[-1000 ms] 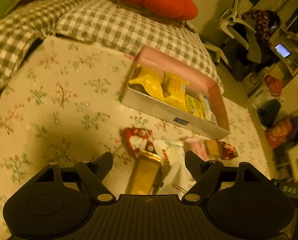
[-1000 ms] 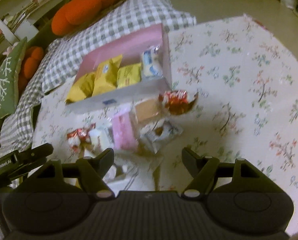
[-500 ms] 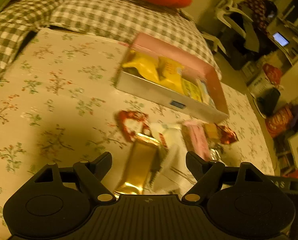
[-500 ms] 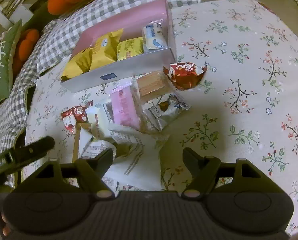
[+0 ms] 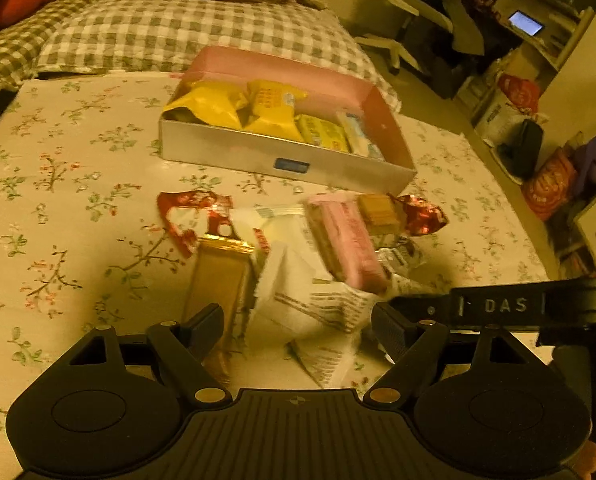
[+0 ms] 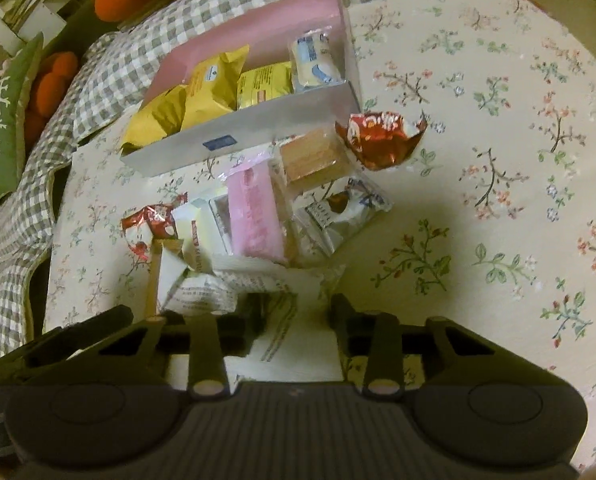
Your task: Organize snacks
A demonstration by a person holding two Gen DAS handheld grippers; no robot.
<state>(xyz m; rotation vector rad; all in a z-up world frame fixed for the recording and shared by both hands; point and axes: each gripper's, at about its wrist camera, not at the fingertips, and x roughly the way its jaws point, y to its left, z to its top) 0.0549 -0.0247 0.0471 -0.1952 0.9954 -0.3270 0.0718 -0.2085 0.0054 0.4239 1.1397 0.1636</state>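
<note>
The right gripper (image 6: 294,312) has just been closing, its jaws now pinching a white printed packet (image 6: 286,320). The left gripper (image 5: 298,324) is hovering with jaws apart above the same packet (image 5: 317,312). Ahead of both, loose snacks (image 6: 254,212) are lying before the box (image 6: 258,132), which is holding yellow bags (image 6: 214,84).

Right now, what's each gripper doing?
Left gripper: open, holding nothing, over the gold packet.
Right gripper: jaws have just been closing, now pinching the white printed wrapper.
</note>
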